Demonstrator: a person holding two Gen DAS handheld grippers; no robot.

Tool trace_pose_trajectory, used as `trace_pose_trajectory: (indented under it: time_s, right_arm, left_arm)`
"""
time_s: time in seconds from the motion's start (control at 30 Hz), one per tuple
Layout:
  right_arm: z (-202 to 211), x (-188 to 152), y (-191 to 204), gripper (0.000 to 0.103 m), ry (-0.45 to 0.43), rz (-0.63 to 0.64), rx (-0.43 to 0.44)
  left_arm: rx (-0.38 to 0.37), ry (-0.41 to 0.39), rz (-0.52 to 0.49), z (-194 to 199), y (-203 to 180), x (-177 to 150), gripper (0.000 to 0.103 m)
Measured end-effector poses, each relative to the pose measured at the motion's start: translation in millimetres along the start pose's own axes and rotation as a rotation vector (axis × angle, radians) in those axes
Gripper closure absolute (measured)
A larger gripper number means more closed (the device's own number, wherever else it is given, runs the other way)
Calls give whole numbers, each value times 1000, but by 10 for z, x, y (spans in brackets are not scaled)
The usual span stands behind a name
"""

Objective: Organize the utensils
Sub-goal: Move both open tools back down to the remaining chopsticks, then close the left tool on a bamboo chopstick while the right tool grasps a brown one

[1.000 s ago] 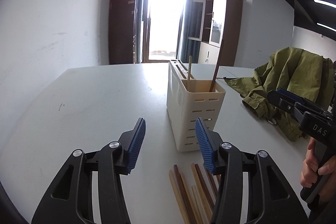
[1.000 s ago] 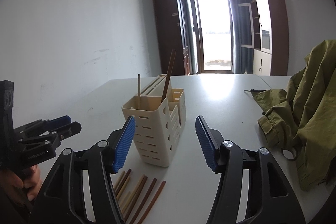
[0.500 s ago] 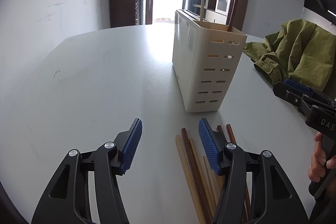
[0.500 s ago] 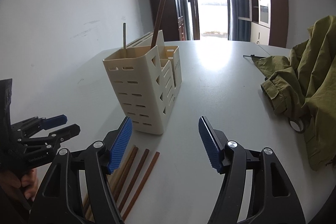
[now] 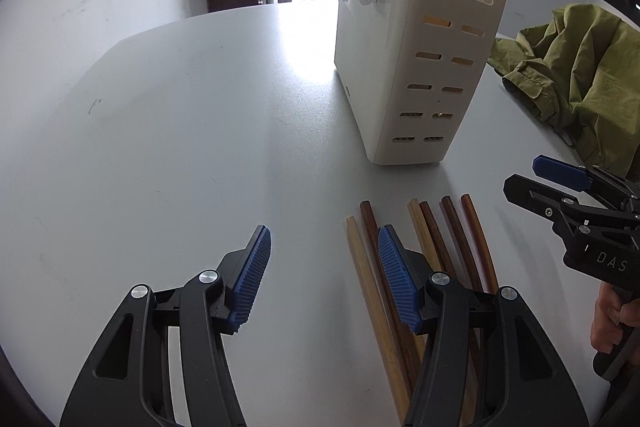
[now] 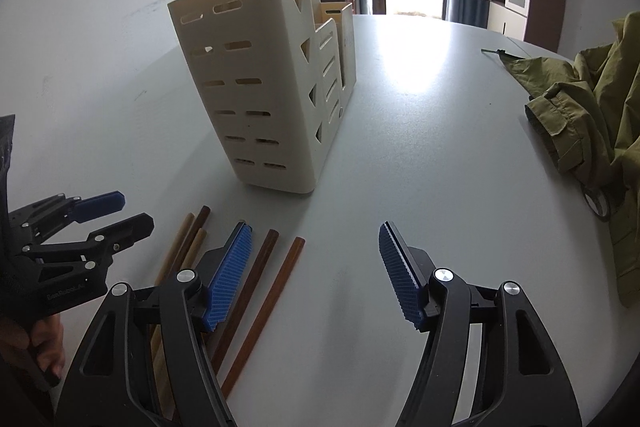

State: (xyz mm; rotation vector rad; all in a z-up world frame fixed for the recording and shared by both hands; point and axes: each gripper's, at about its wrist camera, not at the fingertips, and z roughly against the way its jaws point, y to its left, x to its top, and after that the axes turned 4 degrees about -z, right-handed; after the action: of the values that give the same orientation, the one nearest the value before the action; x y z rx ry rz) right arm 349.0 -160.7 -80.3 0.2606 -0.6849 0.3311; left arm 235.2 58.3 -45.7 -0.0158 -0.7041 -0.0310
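Observation:
A cream slotted utensil holder (image 5: 416,67) stands on the white table (image 5: 180,147); it also shows in the right wrist view (image 6: 264,87), with two sticks upright in it. Several wooden chopsticks (image 5: 428,247), light and dark, lie side by side in front of it, also seen in the right wrist view (image 6: 256,283). My left gripper (image 5: 322,267) is open and empty, low over the table, its right finger over the chopsticks. My right gripper (image 6: 314,267) is open and empty, its left finger above the chopsticks. Each gripper shows in the other's view: the right (image 5: 560,187), the left (image 6: 108,215).
An olive green jacket (image 5: 576,83) lies crumpled on the table to the right, also in the right wrist view (image 6: 592,115). A white wall runs along the left. Cabinets and a bright doorway stand beyond the table's far end.
Both grippers have dropped lower and tilted down toward the chopsticks, closing in on the holder. Both stayed open and empty.

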Motion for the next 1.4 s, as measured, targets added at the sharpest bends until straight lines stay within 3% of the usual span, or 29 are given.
trace_pose_trajectory:
  time_s: [0.37,0.47,0.83,1.13,1.33,1.4]
  right_arm:
    - [-206,-135,38,37,70,3,-11]
    - [-222,-149,29,44,69,-17,-16]
    - [-318,-209,88,47,110,-2,-26]
    - [-363,-198,210,56,114,56,-100]
    - [-368,-181,260,65,119,66,-95]
    - [-362,-177,276,80,118,66,-97]
  left_arm:
    - [0,33,-18,-192,-23,-43,49]
    - [0,38,-27,-219,-40,-42,49]
    - [8,68,-20,-347,-28,-54,58]
    - [17,80,-48,-378,-63,-26,59]
    - [30,87,-42,-399,-76,3,69]
    - [42,96,-27,-407,-68,20,74]
